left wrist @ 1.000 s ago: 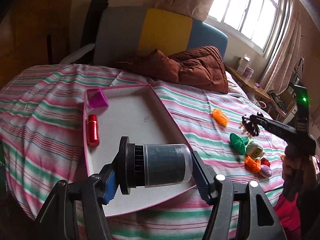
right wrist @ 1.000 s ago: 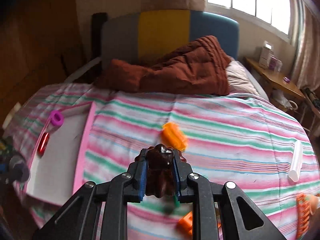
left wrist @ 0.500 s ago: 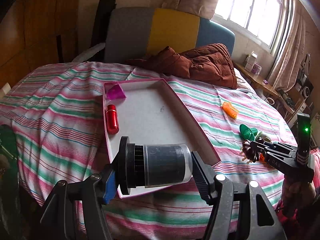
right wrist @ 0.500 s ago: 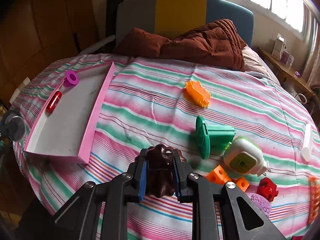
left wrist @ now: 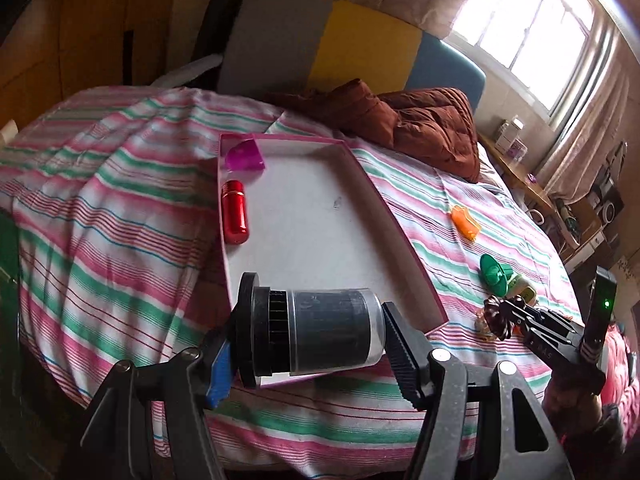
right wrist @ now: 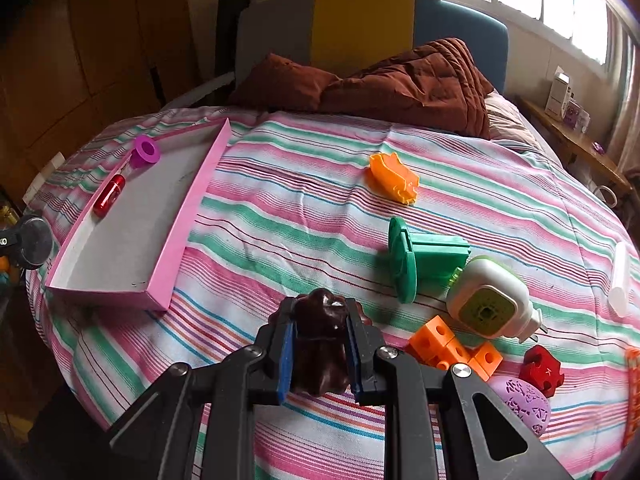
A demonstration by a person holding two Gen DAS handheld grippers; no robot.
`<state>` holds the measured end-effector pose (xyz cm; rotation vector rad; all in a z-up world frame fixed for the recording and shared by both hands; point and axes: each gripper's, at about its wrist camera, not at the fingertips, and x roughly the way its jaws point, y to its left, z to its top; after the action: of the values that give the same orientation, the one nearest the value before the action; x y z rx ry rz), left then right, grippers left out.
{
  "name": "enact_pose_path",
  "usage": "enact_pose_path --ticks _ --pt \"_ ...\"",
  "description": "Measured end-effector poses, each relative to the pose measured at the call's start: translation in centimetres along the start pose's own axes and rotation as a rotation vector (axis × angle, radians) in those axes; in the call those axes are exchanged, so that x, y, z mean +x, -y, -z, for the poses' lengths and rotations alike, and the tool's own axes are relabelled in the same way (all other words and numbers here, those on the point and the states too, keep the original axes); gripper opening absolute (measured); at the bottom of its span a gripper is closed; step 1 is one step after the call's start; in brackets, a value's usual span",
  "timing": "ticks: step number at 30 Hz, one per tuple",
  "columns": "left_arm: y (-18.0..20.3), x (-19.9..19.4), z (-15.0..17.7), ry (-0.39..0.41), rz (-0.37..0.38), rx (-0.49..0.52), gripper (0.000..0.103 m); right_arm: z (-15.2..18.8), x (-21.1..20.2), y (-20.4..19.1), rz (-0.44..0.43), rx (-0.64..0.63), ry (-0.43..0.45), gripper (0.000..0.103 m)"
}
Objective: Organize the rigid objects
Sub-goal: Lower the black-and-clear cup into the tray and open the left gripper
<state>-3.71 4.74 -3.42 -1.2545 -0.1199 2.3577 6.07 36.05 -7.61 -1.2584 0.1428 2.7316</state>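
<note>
My left gripper (left wrist: 310, 338) is shut on a dark cylinder with a clear cap (left wrist: 316, 336), held sideways over the near end of the pink tray (left wrist: 404, 248). In the tray lie a red capsule (left wrist: 235, 212) and a magenta piece (left wrist: 244, 155). My right gripper (right wrist: 320, 344) is shut on a dark brown moulded piece (right wrist: 320, 344), low above the striped bedspread to the right of the pink tray (right wrist: 176, 240). The right gripper (left wrist: 500, 316) also shows in the left wrist view, beyond the tray's near right corner.
Loose on the bedspread lie an orange cutter (right wrist: 394, 178), a green flanged piece (right wrist: 420, 264), a white and green plug-in (right wrist: 486, 300), orange cubes (right wrist: 452, 346), a red block (right wrist: 542, 370), a lilac ball (right wrist: 524, 404) and a white tube (right wrist: 620, 280). A brown quilt (right wrist: 400, 84) lies by the headboard.
The right gripper has sunk and drawn back toward the near edge of the bed, still gripping the brown piece. The left gripper has shifted along the tray's near end with the cylinder.
</note>
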Motion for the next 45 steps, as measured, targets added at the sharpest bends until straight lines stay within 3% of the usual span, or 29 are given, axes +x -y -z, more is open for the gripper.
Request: enact_pose_path --ticks 10,14,20,23,27,31,38,45 --pt "1.0 3.5 -1.6 -0.067 0.049 0.035 0.065 -0.2 0.2 0.1 -0.011 0.01 -0.006 0.022" --pt "1.3 5.7 -2.9 -0.088 0.024 0.069 0.065 -0.2 0.2 0.2 -0.014 0.015 -0.008 0.022" --pt "0.1 8.9 -4.1 -0.117 -0.127 0.111 0.066 -0.2 0.2 0.2 -0.014 0.014 -0.008 0.022" --pt "-0.4 9.2 -4.3 -0.124 -0.097 0.099 0.066 -0.3 0.2 0.2 -0.016 0.016 -0.008 0.022" --pt "-0.6 8.3 -3.9 -0.096 -0.099 0.093 0.075 -0.2 0.2 0.2 -0.014 0.015 -0.009 0.022" --pt "-0.8 6.5 -3.2 -0.054 -0.11 0.066 0.076 -0.3 0.3 0.2 -0.011 0.014 -0.009 0.022" --pt "0.4 2.2 -0.4 0.034 -0.206 0.093 0.076 -0.2 0.2 0.0 -0.002 0.013 -0.006 0.022" --pt "1.7 -0.3 2.0 0.064 -0.26 0.134 0.076 -0.1 0.3 -0.2 0.01 0.006 0.0 0.022"
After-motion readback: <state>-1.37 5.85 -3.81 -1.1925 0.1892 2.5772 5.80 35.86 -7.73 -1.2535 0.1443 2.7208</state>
